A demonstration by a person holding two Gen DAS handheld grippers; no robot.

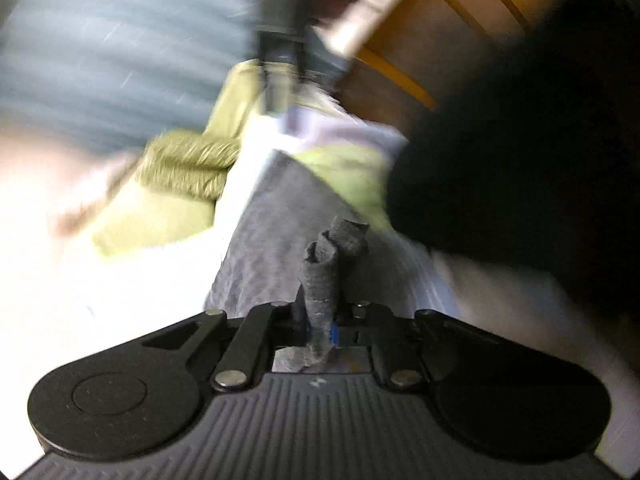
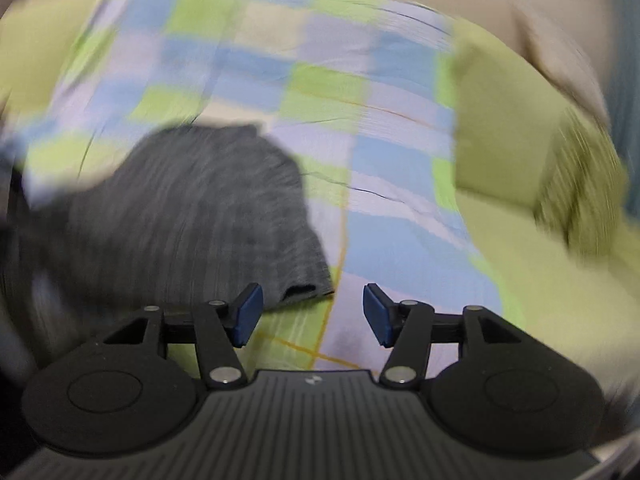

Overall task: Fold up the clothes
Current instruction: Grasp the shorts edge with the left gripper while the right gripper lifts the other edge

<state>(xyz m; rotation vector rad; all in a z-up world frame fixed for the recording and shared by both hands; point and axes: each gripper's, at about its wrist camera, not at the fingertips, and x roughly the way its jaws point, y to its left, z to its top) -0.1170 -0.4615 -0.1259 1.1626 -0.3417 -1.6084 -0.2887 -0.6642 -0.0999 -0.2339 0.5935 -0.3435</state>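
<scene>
**Q:** status on the tongs?

**Me:** My left gripper (image 1: 326,280) is clamped on a bunched fold of the grey garment (image 1: 276,240). The jaws are closed together, with a twisted roll of the fabric sticking up between them. My right gripper (image 2: 312,314) is spread wide with nothing between the blue pads (image 2: 248,314).

**Q:** where's the garment?

**Me:** On the checked bedspread (image 2: 280,60), which has blue, green and lilac squares. In the right wrist view the grey garment (image 2: 192,208) lies toward the near left part of the spread, and its hem sits just beside my right gripper's left pad. I can't tell whether they touch. In the left wrist view the fabric runs from my closed jaws out over the spread.

**Q:** anything else on the bed?

**Me:** A green pillow (image 2: 516,132) with a ribbed edge sits at the right side of the spread in the right wrist view. The left wrist view shows the same green pillow (image 1: 188,168) left of the garment. That view also has a dark tool-like shape (image 1: 282,40) at the top, over the far edge, too blurred to identify. A large black mass (image 1: 520,140) fills its right side, and I can't tell what that is either.

**Q:** image quality?

**Me:** Heavy motion blur in both views.
</scene>
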